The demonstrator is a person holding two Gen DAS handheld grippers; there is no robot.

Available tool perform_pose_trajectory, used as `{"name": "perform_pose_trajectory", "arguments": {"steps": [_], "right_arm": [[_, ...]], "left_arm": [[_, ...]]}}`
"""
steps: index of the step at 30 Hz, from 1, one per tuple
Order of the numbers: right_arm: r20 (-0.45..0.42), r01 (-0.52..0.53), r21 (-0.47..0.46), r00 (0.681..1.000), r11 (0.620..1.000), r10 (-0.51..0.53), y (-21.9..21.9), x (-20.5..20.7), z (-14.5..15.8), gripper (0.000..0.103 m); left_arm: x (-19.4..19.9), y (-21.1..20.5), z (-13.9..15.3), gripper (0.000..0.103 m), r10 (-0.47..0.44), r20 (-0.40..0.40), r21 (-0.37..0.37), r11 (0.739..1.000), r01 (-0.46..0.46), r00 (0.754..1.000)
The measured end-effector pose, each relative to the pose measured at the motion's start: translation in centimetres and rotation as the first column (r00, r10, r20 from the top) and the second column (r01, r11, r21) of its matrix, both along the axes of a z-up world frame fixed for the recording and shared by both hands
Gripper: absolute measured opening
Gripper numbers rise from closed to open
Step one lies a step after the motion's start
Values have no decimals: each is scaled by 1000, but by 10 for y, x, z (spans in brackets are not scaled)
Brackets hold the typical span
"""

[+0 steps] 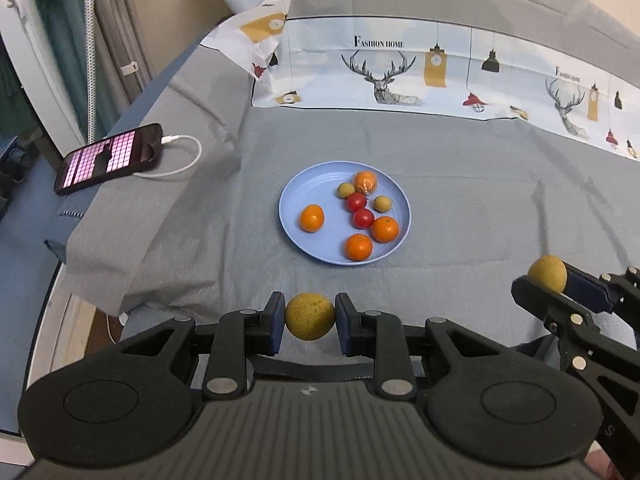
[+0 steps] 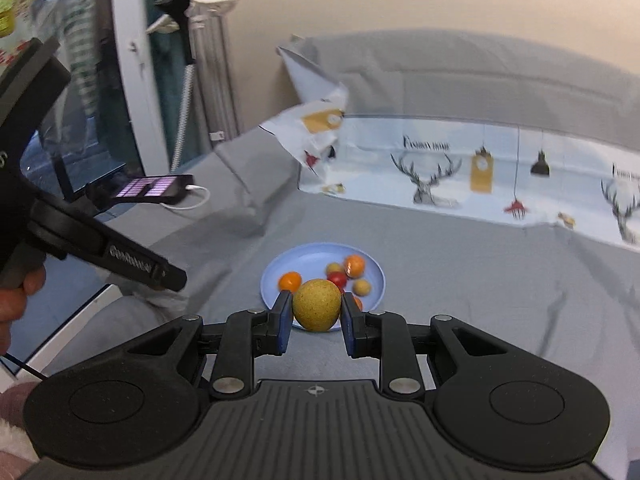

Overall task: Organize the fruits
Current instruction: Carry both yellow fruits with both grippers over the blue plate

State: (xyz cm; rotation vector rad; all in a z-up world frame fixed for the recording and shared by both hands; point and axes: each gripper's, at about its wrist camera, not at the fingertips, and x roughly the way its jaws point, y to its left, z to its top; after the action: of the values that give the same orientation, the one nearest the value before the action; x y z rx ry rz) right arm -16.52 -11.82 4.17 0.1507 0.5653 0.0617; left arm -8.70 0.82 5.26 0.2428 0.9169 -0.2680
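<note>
A blue plate (image 1: pixel 298 196) lies on the grey bedsheet and holds several small oranges (image 1: pixel 311 218), two red cherry tomatoes (image 1: pixel 363 218) and two tan round fruits (image 1: pixel 382 203). My left gripper (image 1: pixel 310 317) is shut on a yellow-brown round fruit (image 1: pixel 310 316), held above the sheet in front of the plate. My right gripper (image 2: pixel 316 307) is shut on a similar yellow-brown fruit (image 2: pixel 317 304), in front of the plate (image 2: pixel 280 264). The right gripper with its fruit (image 1: pixel 547 273) also shows at the right of the left wrist view.
A phone (image 1: pixel 108 157) with a lit screen and a white cable lies on a folded grey blanket at the left. A patterned cloth with deer prints (image 1: pixel 400 72) lies behind the plate. The bed's left edge drops to the floor.
</note>
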Motion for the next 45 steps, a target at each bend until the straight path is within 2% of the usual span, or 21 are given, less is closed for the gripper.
{"name": "perform_pose_trajectory", "arguments": {"steps": [10, 29, 37, 45], "right_arm": [[25, -34, -78, 999, 996, 36, 21, -20, 12, 27], [37, -31, -93, 999, 995, 34, 25, -27, 14, 27], [16, -39, -88, 999, 995, 41, 24, -21, 12, 27], [-46, -61, -78, 997, 995, 57, 24, -2, 0, 27]], "left_arm": [[-21, 9, 9, 30, 6, 36, -55, 998, -4, 999], [-21, 16, 6, 30, 21, 21, -62, 998, -20, 1000], [-12, 17, 0, 30, 25, -4, -59, 998, -26, 1000], [10, 20, -17, 30, 38, -57, -53, 998, -41, 998]]}}
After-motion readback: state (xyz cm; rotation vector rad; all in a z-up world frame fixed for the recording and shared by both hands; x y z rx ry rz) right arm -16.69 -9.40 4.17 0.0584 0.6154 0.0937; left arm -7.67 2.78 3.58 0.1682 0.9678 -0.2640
